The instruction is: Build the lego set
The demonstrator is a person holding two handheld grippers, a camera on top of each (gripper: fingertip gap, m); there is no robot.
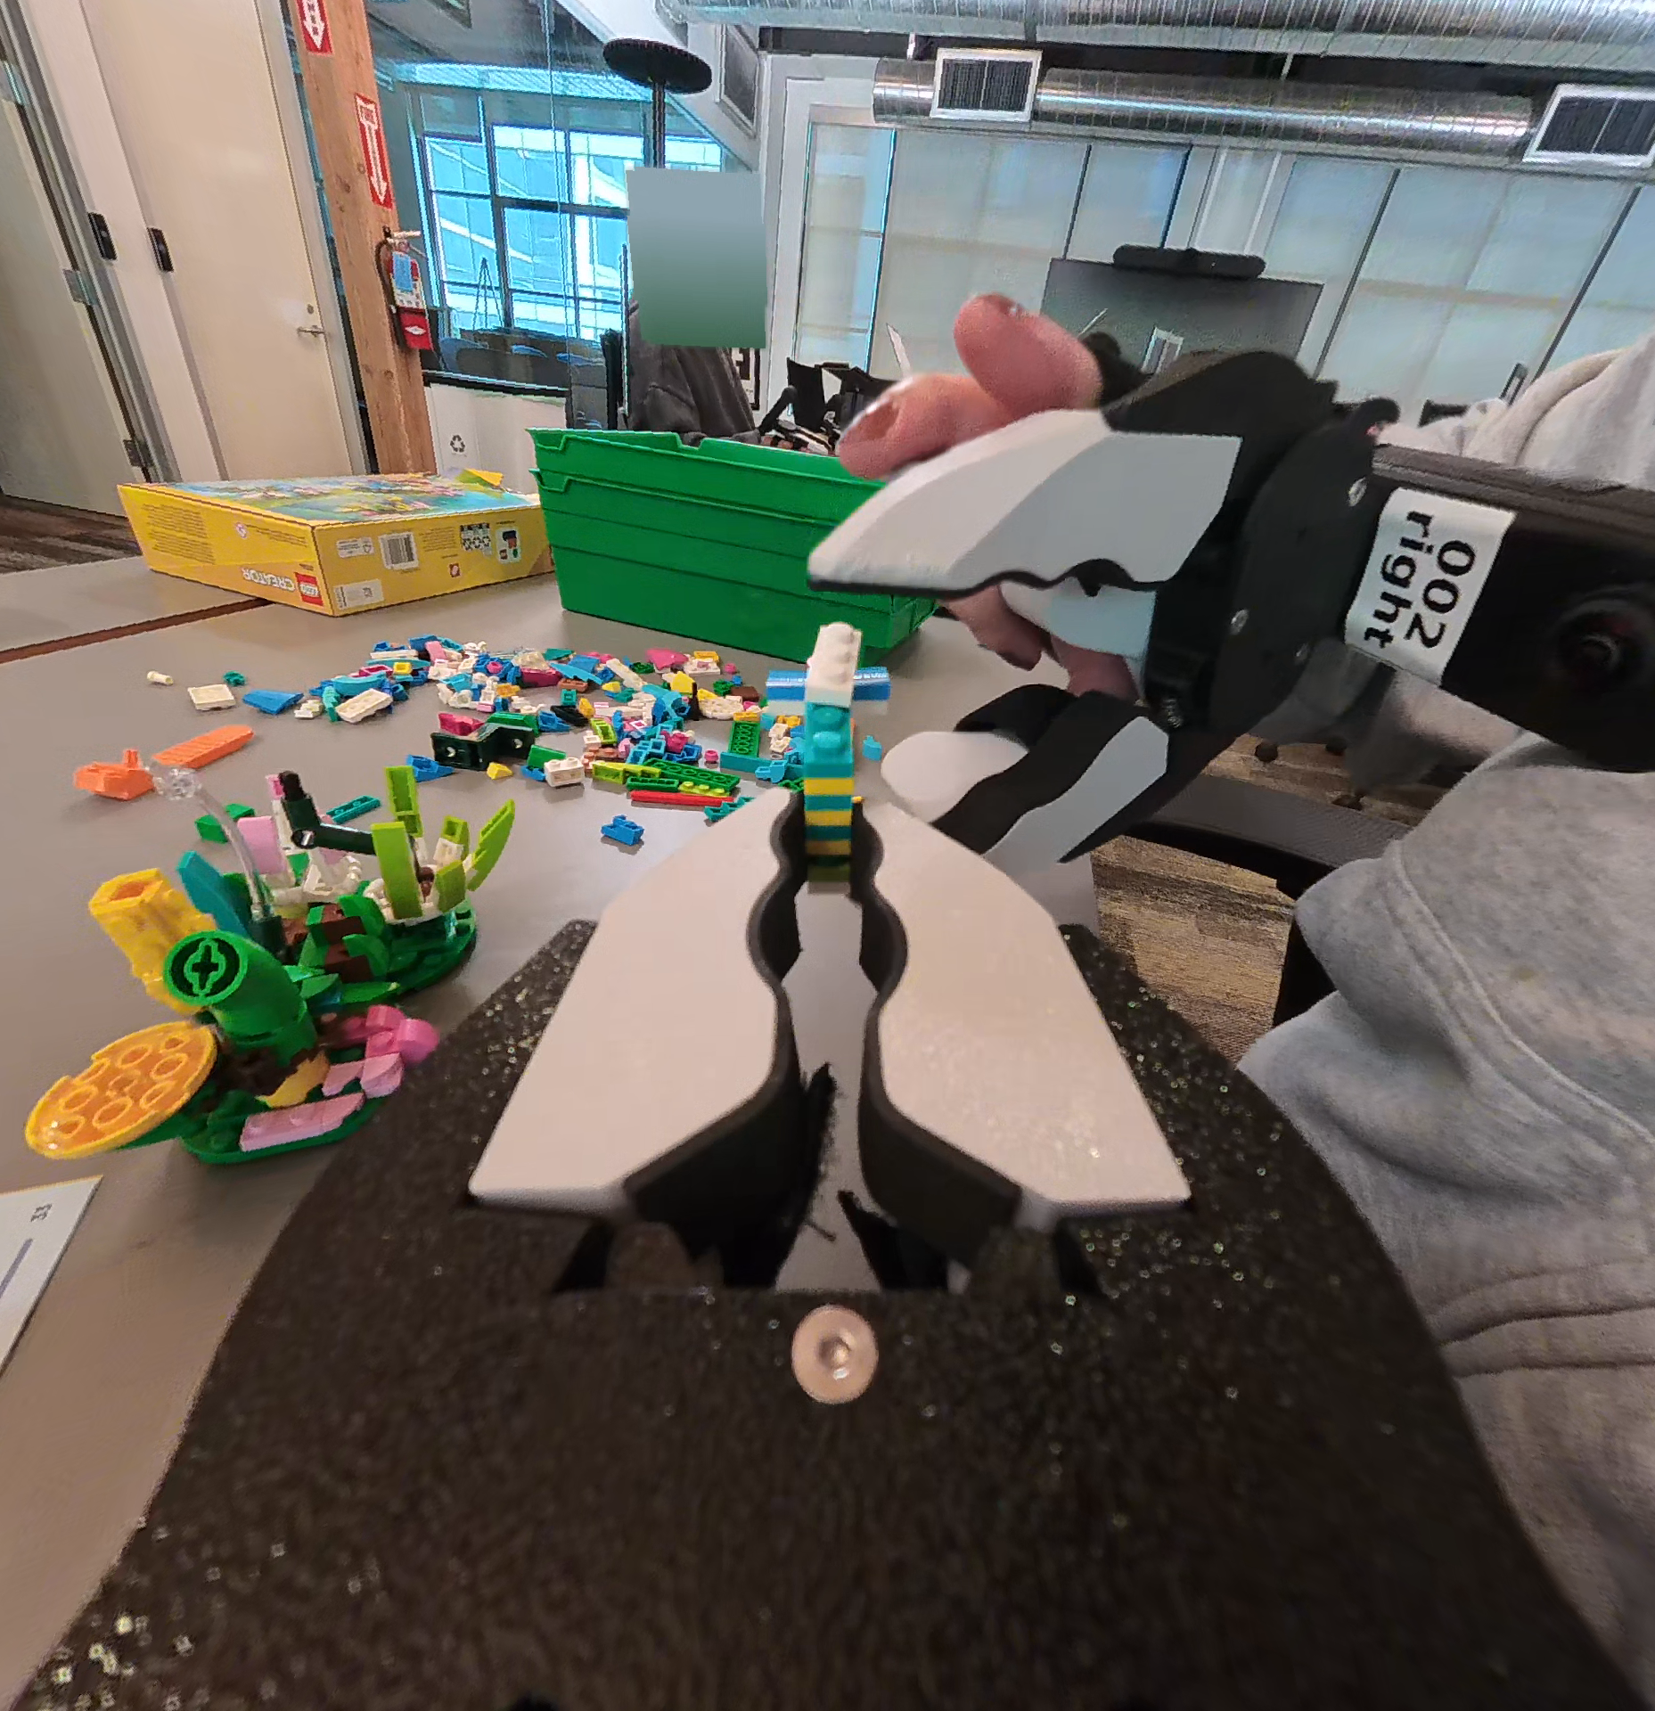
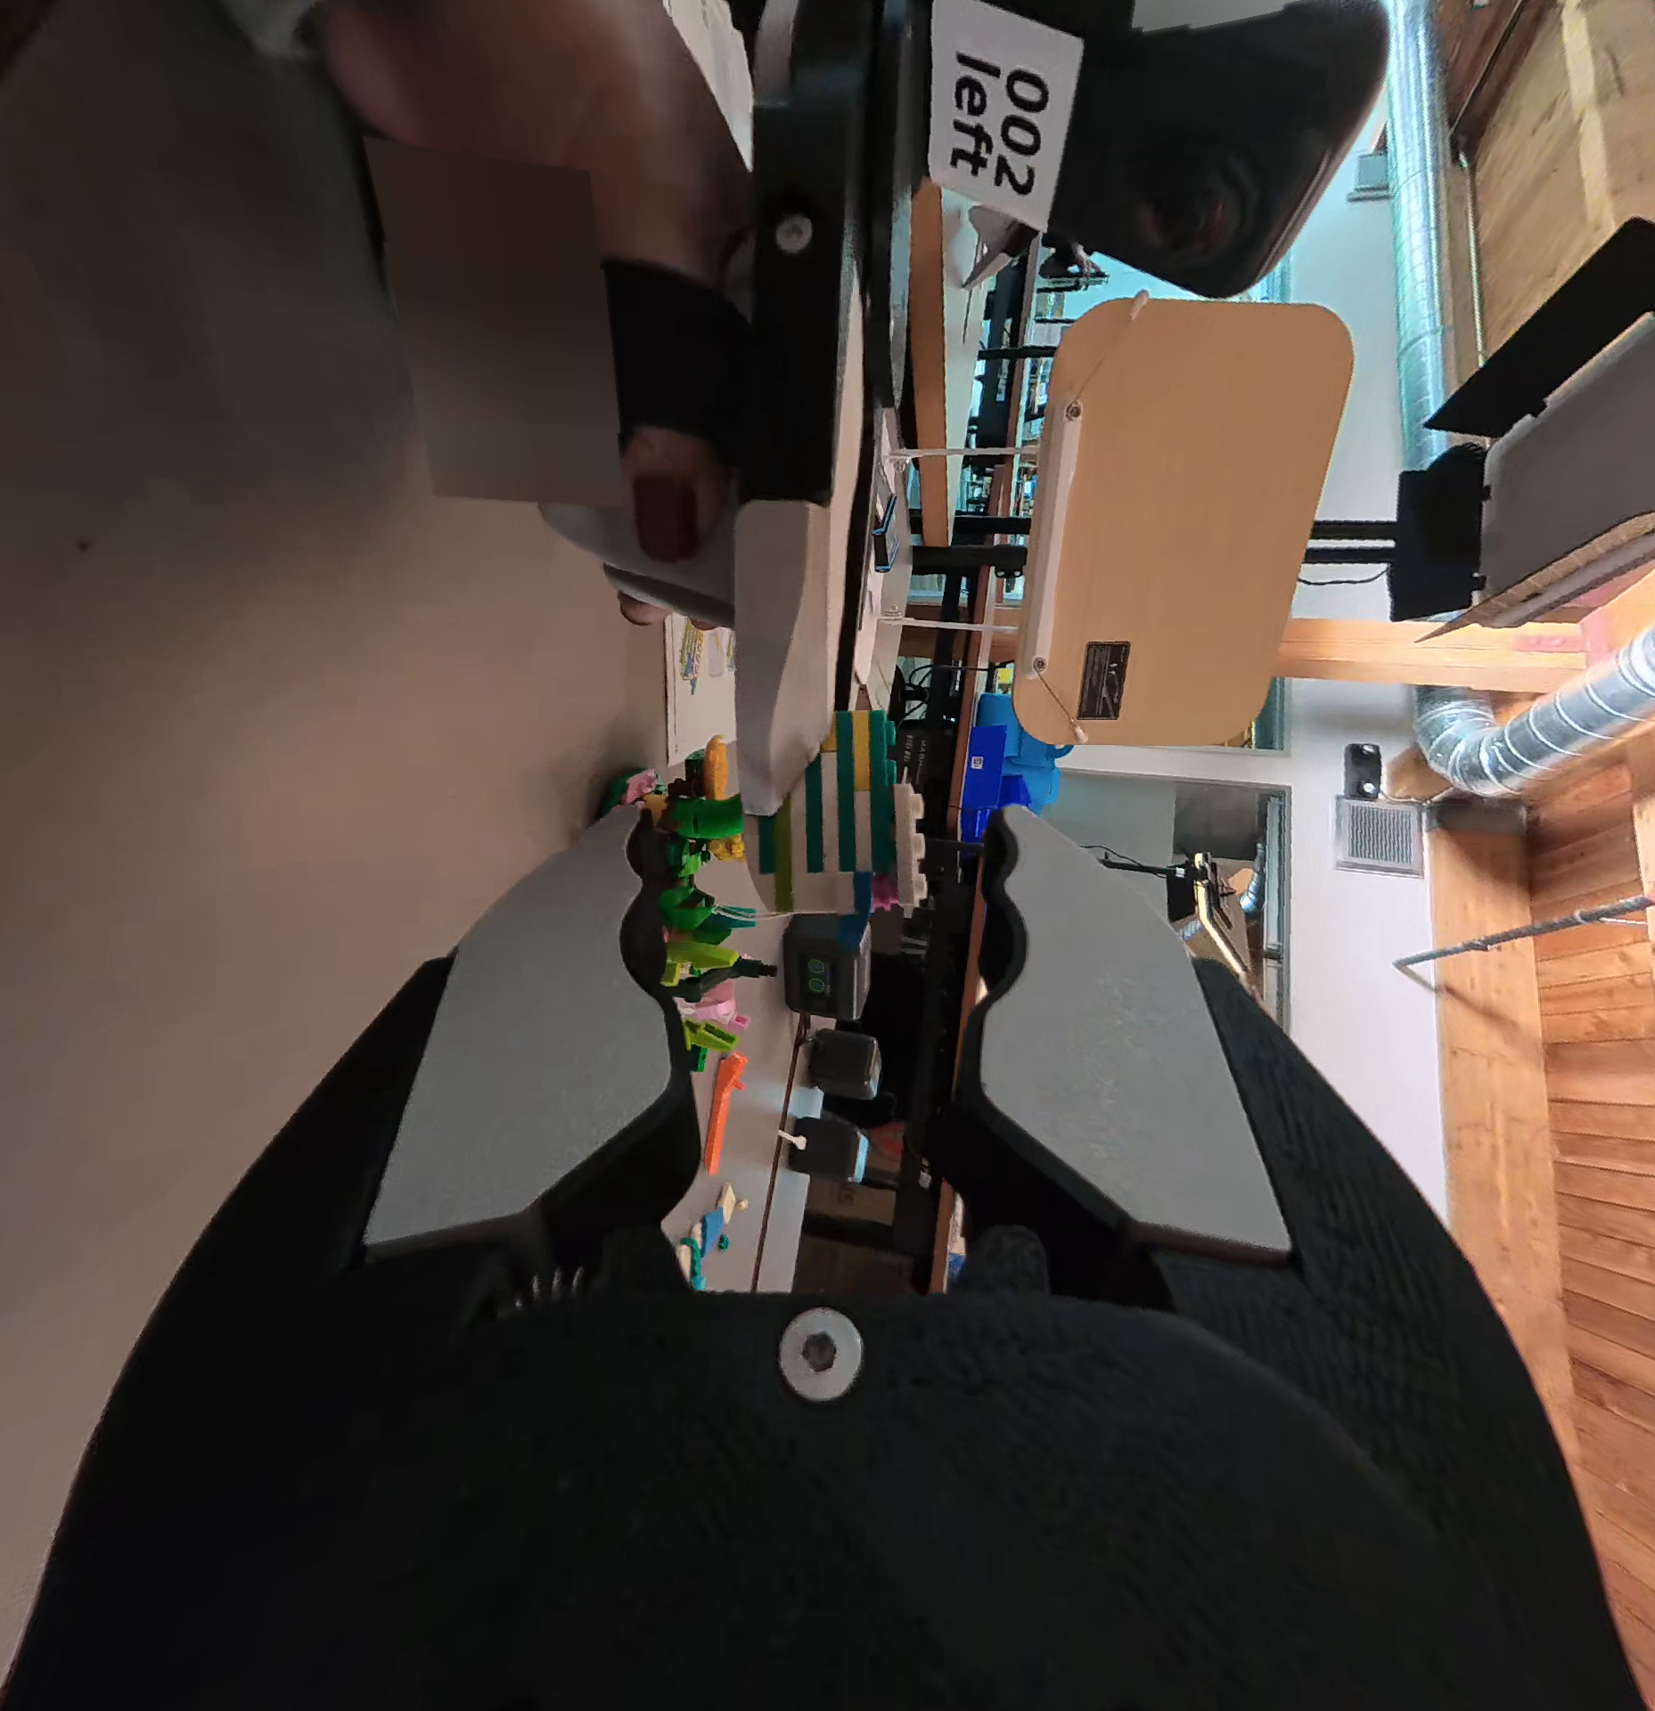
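Observation:
My left gripper (image 1: 828,824) is shut on a flat build of teal, yellow, white and green striped bricks (image 1: 831,741), and both pads press its lower end. The build stands up above the grey table (image 1: 546,861), with a white brick on top. The right wrist view shows the build (image 2: 833,824) broadside, with a left finger (image 2: 777,694) on it. My right gripper (image 2: 812,824) is open, its fingers wide on either side of the build and not touching it. In the left wrist view it (image 1: 865,671) comes in from the right around the build's top.
A pile of loose coloured bricks (image 1: 573,713) lies behind the build. A built flower model (image 1: 277,944) stands at the left, with orange pieces (image 1: 157,764) beyond it. A green bin (image 1: 712,537) and a yellow box (image 1: 342,537) stand at the back. A grey sleeve (image 1: 1499,1111) is at the right. My left and right fingertips are right by each other.

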